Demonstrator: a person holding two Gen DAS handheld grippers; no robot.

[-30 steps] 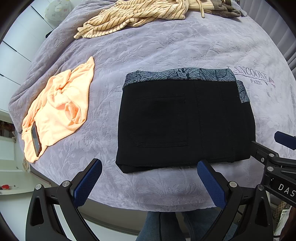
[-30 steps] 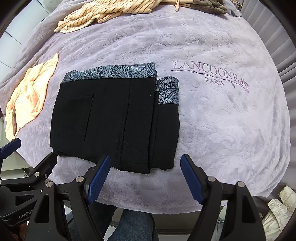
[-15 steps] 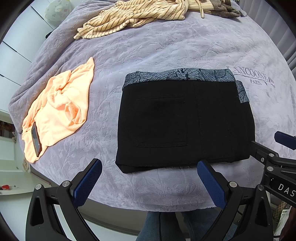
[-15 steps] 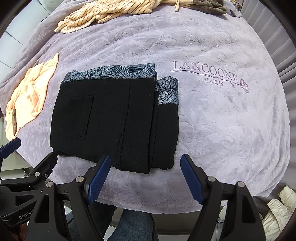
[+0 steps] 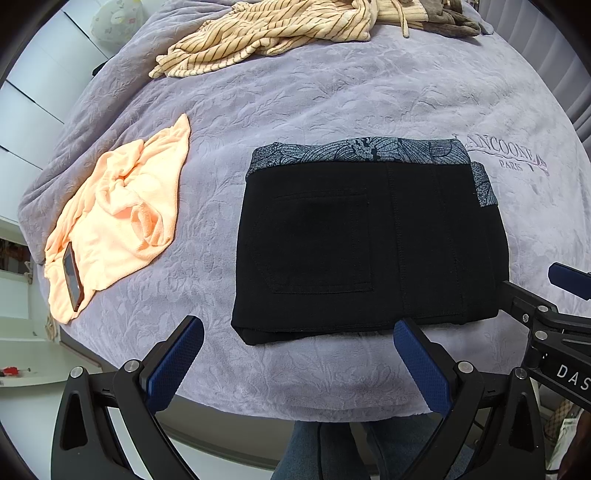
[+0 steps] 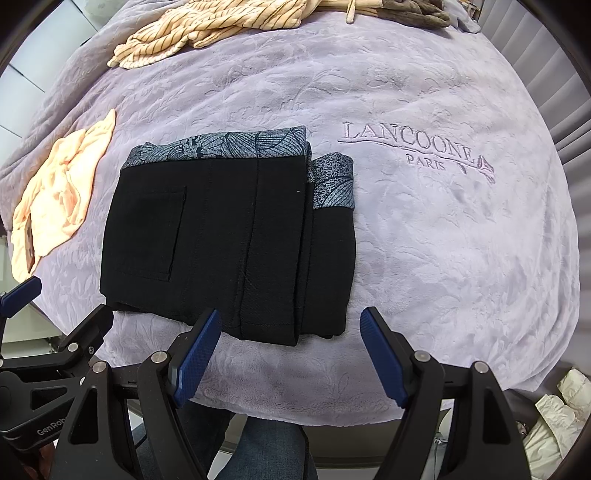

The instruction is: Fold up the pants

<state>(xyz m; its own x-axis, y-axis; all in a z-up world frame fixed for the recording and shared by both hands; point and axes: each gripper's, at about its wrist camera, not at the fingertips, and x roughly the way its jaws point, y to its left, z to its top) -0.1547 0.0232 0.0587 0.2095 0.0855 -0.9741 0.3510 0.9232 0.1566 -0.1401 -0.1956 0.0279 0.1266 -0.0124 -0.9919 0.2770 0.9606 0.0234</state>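
Black pants (image 5: 369, 251) (image 6: 229, 243) with a grey leaf-print waistband lie folded into a compact rectangle on the lilac blanket (image 5: 332, 96) (image 6: 443, 240), a back pocket facing up. My left gripper (image 5: 295, 332) hovers above the near edge of the bundle, open, with nothing between its blue pads. My right gripper (image 6: 290, 326) hangs over the bundle's near right corner, also open and holding nothing. Each gripper shows at the edge of the other's view.
A crumpled peach garment (image 5: 114, 218) with a phone (image 5: 72, 277) on it lies at the left. A striped beige garment (image 5: 266, 33) and a brown one sit at the far edge. The blanket's near edge drops off by a person's jeans-clad legs (image 5: 321, 450).
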